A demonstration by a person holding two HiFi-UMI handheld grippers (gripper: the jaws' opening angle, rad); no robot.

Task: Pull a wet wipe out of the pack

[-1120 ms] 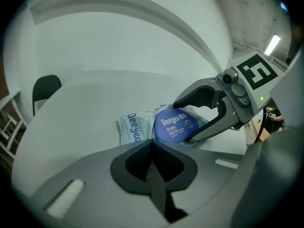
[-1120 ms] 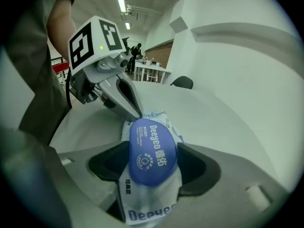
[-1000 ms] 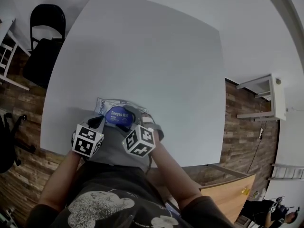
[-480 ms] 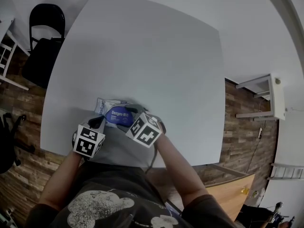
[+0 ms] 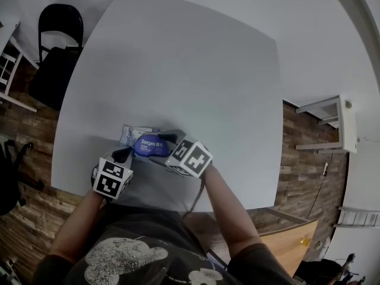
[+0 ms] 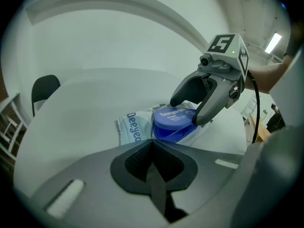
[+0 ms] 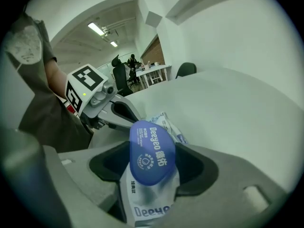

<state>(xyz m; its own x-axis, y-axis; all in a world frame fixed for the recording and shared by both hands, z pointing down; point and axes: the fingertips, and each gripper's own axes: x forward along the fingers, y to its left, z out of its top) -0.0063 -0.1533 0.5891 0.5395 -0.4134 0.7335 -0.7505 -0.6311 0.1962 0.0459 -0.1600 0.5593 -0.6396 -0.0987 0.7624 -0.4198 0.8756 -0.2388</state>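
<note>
Your right gripper [image 5: 156, 149] has swung in over the wet wipe pack [image 5: 130, 136] since a second ago, and its marker cube [image 5: 191, 157] has shifted from the pack's near side to its right side. Your left gripper [image 5: 123, 154] and the pack have not visibly moved.

Pack position: it lies flat on the white table [image 5: 178, 70], close to the edge nearest you, with its blue lid [image 5: 148, 144] on the right half of its top face.

Right gripper: its own view shows the jaws set apart with the blue lid [image 7: 152, 151] between them, each jaw against one edge of the lid, so the right gripper [image 7: 152, 161] clasps it. From the left gripper view, one finger of the right gripper [image 6: 187, 112] reaches over the far edge of the lid [image 6: 173, 120] and the other meets its right edge. A gap shows under the lid's near side, so it stands slightly raised off the pack [image 6: 129, 128].

Left gripper: the jaws are pressed together, and the left gripper [image 6: 152, 144] has its tips at the pack's near-left edge. You cannot tell from any view whether film is caught between them.

A black chair [image 5: 56, 46] stands well beyond the pack, off the table's far-left corner.
</note>
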